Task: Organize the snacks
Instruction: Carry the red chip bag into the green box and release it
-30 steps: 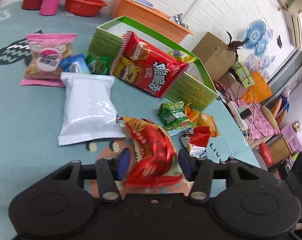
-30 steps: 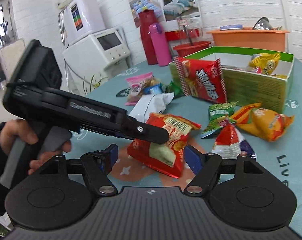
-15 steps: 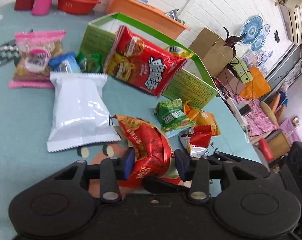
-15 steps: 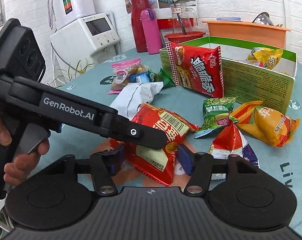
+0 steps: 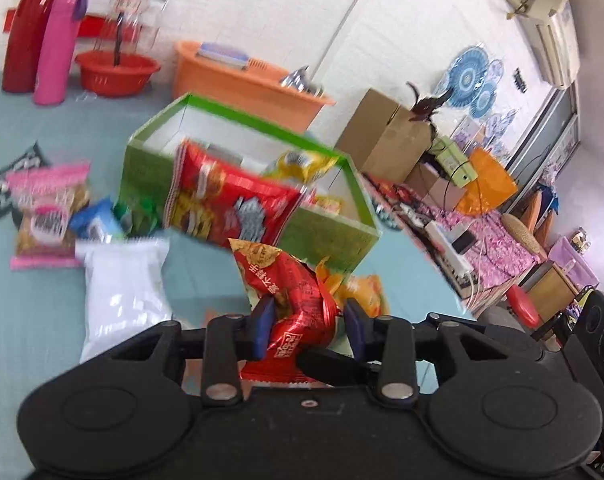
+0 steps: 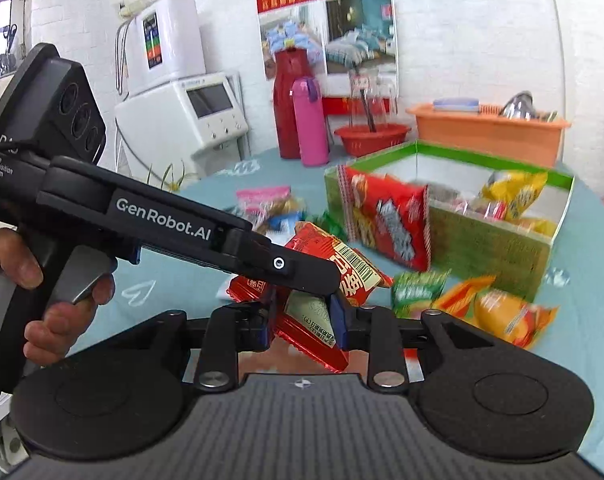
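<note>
Low in centre frame, a crinkled, glossy red foil snack packet (image 5: pixel 297 312) is pinched by both grippers: the left gripper (image 5: pixel 308 326) and right gripper (image 6: pixel 305 322) have just closed their blue pads onto it, before the green cardboard box (image 5: pixel 326 236).

One green box (image 5: pixel 326 236), two grippers, two flasks, two plastic basins

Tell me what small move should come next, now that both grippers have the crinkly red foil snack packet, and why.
Probably carry the crinkly red foil snack packet toward the open green cardboard box and release it inside. Both the left gripper and right gripper have just closed on it, pads pressing, and it sits off the teal tablecloth. The box already holds a yellow packet.
</note>
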Tool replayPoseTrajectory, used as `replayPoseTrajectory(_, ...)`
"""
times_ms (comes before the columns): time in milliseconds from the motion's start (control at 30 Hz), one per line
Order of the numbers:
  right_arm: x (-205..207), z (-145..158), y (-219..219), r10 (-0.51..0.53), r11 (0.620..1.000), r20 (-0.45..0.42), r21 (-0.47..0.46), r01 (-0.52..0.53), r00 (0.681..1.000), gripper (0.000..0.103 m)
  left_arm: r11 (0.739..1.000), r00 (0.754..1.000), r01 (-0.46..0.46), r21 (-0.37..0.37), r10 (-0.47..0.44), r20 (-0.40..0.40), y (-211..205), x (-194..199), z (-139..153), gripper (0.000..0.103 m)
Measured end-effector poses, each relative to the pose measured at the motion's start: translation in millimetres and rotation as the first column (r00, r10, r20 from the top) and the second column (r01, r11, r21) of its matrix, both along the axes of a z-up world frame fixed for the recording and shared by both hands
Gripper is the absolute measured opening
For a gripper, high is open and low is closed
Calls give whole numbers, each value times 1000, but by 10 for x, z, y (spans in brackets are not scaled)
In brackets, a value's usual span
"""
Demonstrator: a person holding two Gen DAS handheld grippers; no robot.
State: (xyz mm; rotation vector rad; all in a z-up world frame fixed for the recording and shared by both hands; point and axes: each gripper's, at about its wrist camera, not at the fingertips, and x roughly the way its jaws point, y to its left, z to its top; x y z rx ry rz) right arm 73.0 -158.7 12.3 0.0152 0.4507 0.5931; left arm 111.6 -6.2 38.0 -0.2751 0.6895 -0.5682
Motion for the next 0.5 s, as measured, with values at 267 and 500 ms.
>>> replayPoseTrajectory(267,333,385,-93,-39,999,160,-9,41,986,49,1000,994,3,-21,-1,110,-155,444,418,57)
replayPoseTrajectory(500,952,442,-157,-81,996,147,-11,83,986,48,999,995,1,-44,3,100,-213,1138,405,57)
